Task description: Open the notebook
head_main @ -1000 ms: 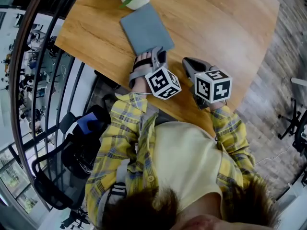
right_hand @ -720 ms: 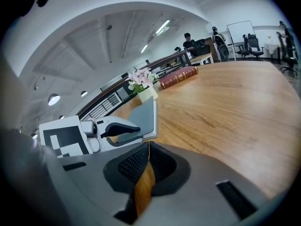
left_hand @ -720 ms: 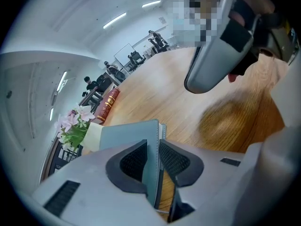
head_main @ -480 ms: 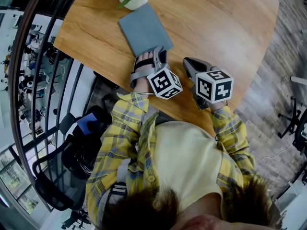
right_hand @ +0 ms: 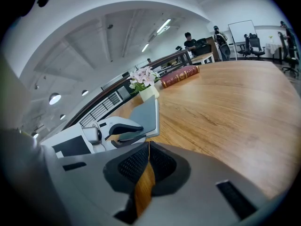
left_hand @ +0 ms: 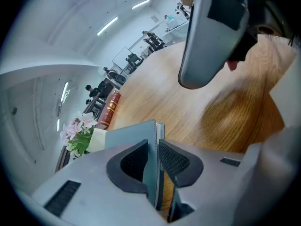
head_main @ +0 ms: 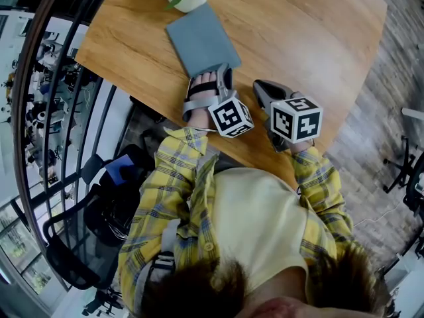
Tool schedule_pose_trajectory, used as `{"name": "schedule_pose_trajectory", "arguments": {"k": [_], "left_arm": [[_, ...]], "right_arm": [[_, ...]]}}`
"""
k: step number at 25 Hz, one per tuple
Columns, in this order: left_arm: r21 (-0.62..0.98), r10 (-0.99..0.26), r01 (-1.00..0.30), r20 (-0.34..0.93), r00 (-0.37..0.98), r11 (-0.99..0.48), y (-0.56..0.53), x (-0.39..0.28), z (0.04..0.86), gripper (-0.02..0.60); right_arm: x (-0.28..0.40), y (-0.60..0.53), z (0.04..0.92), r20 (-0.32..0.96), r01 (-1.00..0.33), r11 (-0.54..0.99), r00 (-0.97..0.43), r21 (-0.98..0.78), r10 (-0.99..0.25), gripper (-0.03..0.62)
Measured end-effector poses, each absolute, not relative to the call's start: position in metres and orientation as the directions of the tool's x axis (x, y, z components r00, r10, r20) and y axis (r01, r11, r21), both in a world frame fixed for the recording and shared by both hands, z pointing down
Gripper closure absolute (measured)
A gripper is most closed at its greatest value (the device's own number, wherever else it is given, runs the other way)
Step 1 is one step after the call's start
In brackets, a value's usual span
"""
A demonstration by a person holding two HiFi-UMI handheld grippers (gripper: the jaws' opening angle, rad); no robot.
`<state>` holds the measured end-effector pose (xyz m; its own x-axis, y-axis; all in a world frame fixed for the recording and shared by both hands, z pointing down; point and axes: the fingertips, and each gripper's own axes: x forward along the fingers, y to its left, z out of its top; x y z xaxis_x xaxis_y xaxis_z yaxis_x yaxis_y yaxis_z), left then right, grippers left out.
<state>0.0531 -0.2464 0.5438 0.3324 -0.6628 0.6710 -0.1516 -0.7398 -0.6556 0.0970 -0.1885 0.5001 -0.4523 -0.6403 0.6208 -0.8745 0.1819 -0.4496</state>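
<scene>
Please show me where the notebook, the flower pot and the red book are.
notebook (head_main: 202,42), head view, middle of grey cover
flower pot (head_main: 192,5), head view, white wall
red book (right_hand: 179,76), right gripper view, long side

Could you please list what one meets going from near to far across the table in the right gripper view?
Left gripper, its jaws just closed further on the notebook cover → the notebook itself → flower pot → red book.
</scene>
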Motion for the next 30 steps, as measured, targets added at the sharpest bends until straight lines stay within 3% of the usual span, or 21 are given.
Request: {"name": "schedule_pose_trajectory", "arguments": {"k": [7, 30], "left_arm": [[-0.689, -0.689, -0.126, 0.658, 0.305, -0.714, -0.245, 0.053, 0.545, 0.519], [-0.68, -0.718, -0.238, 0.624, 0.309, -0.693, -0.25, 0.054, 0.538, 0.565]], "right_arm": [[0.097, -0.185, 0.497, 0.618, -0.874, 0.189, -0.455, -0.447, -0.642, 0.528], [0.104, -0.197, 0.492, 0.575, -0.869, 0.177, -0.445, -0.462, -0.687, 0.528]]}}
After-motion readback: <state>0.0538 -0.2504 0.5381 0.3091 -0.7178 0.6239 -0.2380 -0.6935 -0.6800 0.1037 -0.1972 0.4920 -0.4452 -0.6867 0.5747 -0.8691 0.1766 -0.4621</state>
